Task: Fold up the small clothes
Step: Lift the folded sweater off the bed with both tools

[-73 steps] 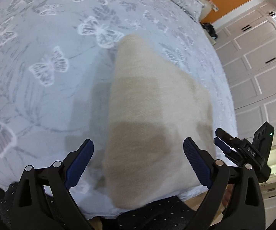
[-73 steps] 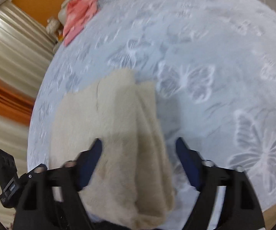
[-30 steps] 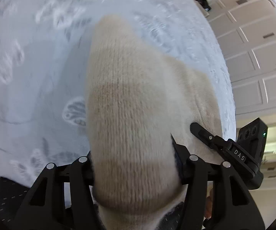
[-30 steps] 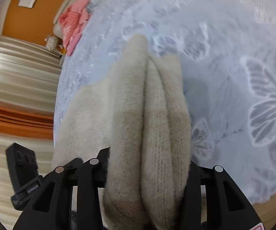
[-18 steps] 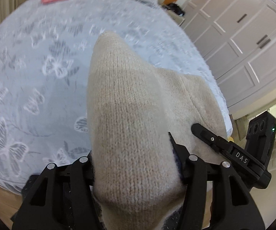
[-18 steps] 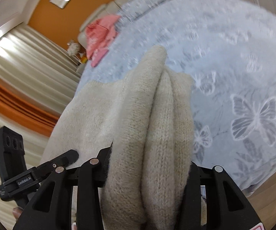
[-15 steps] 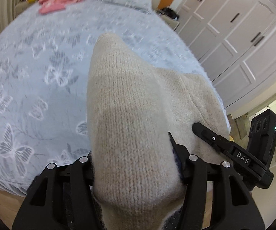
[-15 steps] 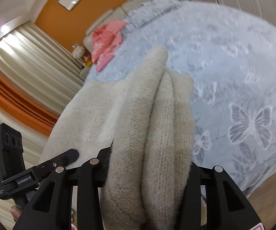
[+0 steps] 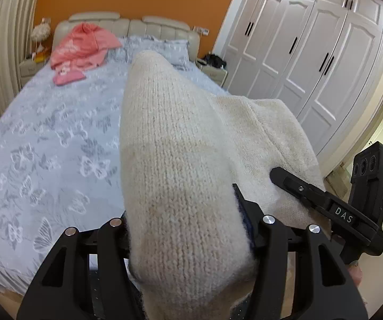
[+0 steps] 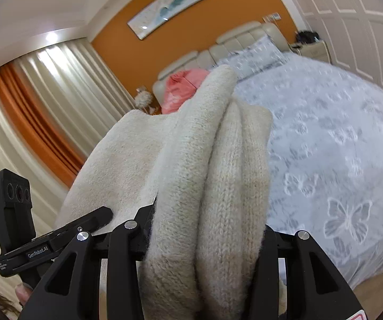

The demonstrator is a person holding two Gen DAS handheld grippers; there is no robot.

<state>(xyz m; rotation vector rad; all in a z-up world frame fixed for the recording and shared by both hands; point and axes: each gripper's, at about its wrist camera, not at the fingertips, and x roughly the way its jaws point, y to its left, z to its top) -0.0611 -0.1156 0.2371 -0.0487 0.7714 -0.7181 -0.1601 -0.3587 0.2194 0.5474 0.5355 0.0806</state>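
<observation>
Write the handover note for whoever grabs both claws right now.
Left claw: shut on the cream knit garment, one thick bunch between its fingers.
Right claw: shut on the same garment, gripping several stacked layers.
Position: the garment is lifted and spans between the two claws, above the near end of the bed. Pink clothes lie by the headboard, untouched.
Done: both ends grasped and raised; the right end looks already doubled over.
Left: probably bring the held edge over, lay the garment flat on the bed, release and smooth it. How many folds remain cannot be told from here.
</observation>
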